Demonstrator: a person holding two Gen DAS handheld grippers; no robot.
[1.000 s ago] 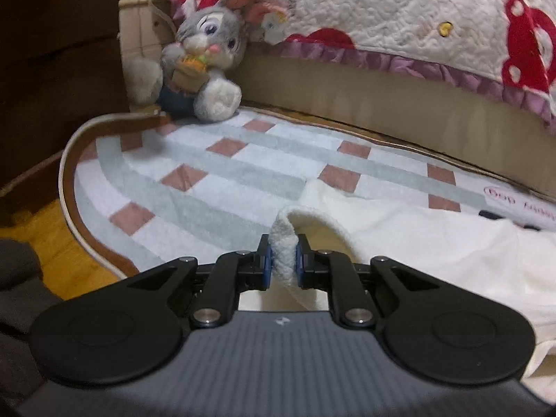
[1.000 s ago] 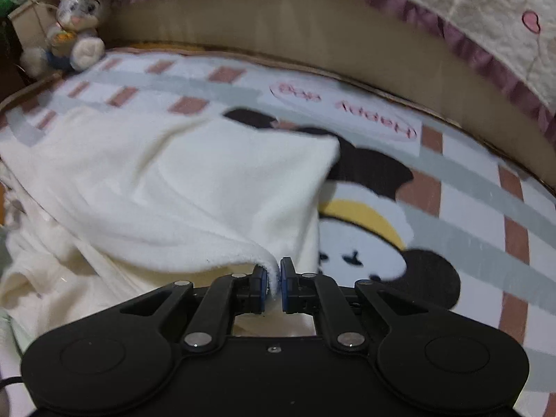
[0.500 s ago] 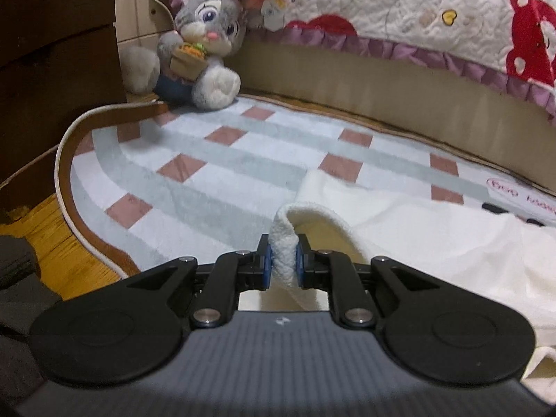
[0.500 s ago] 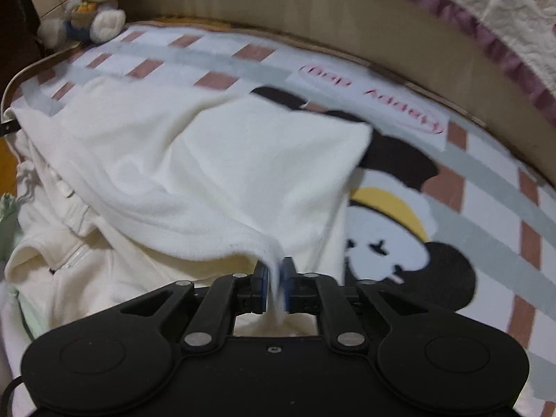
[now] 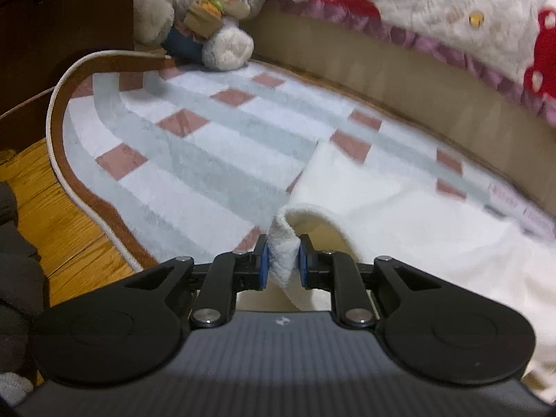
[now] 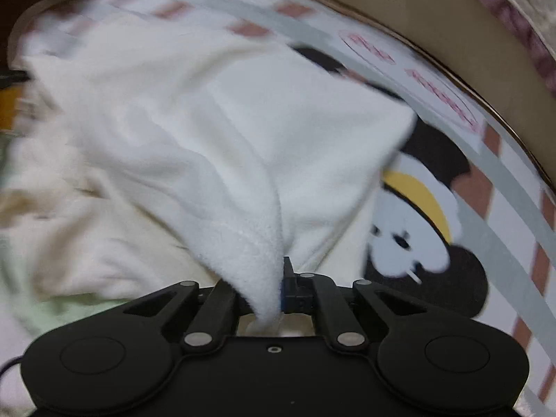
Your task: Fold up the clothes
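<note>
Left wrist view: my left tongs [image 5: 282, 264] are clamped on a rolled edge of the cream fleece garment [image 5: 410, 229]; the blue pads [image 5: 263, 266] press the thick hem from both sides. From this grip the fleece runs off to the right and away from me, lying on the checked rug [image 5: 194, 160]. The plush rabbit [image 5: 215, 17] sits at the rug's far edge, well apart from the cloth. Wooden floor [image 5: 69, 229] shows at lower left, beyond the rug's brown border.

Right wrist view: my right tongs [image 6: 281, 292] are closed on another edge of the same garment [image 6: 222, 132]; the fleece bunches into the jaws and hides the left pad. From here the cloth spreads up and to the left, with its far corner over the cartoon mouse print [image 6: 410, 229] on the rug. More pale fabric lies crumpled at lower left, too blurred to name.

Key relation, as I judge it: both grips sit on the near edge, and the garment's long axis runs between the two tongs. Neither hand is clearly nearer the far edge.

Pose: the left tongs tilt moderately down, the right ones steeply down. Next move probably carries this near edge over onto the far part.
</note>
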